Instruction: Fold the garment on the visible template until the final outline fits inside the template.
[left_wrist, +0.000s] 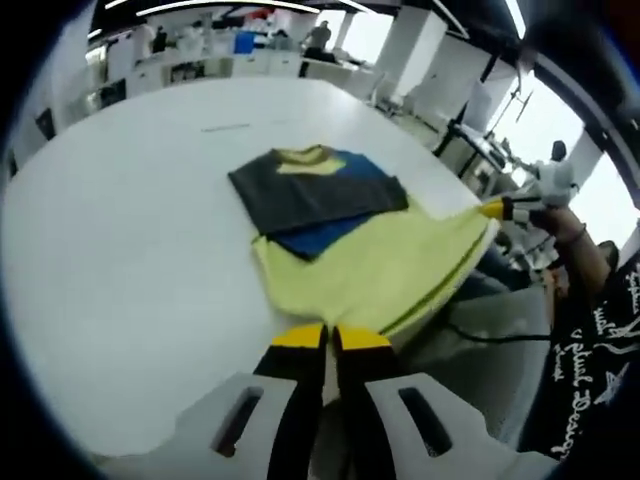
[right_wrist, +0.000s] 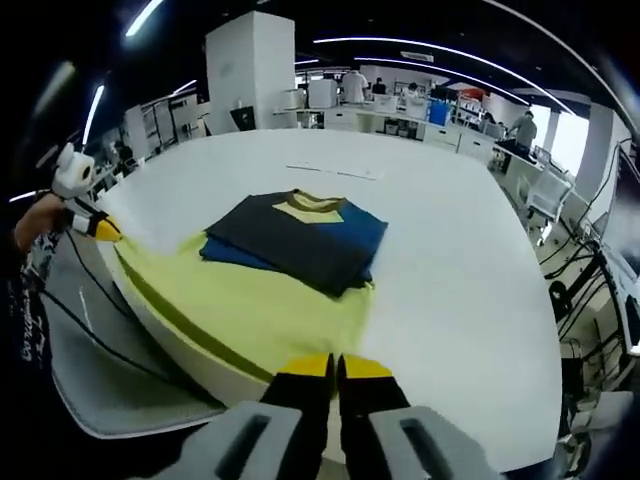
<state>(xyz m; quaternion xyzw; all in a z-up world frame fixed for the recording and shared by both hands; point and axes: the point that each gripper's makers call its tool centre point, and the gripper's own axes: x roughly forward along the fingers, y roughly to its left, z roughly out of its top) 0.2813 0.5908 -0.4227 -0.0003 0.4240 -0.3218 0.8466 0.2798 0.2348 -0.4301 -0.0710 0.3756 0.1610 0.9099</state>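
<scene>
Two tools grip the yellow-green hem of a shirt (left_wrist: 375, 265) that lies on a white table (left_wrist: 130, 250). In the left gripper view the left tool (left_wrist: 331, 338) has its yellow-tipped jaws pressed together on the near edge of the yellow cloth, at the table's rim. At the right of that view the right tool (left_wrist: 497, 209) pinches the other hem corner, held by a person's hand (left_wrist: 560, 215), and the hem is drawn taut between the two.

In the right gripper view the right tool (right_wrist: 336, 366) has its jaws closed on the yellow hem at the near rim of the table (right_wrist: 470, 260). At the left of that view the left tool (right_wrist: 105, 230) holds the far corner of the hem. The lower edge of the shirt (right_wrist: 260, 305) hangs a little over the table's curved rim.

Farther up the table the upper part of the shirt is dark grey and blue, already folded into a roughly square block, with the yellow collar showing at its far end. No template outline can be made out under the cloth. A thin line marks the table beyond the collar. Desks, pillars and ceiling lights stand in the room behind.
</scene>
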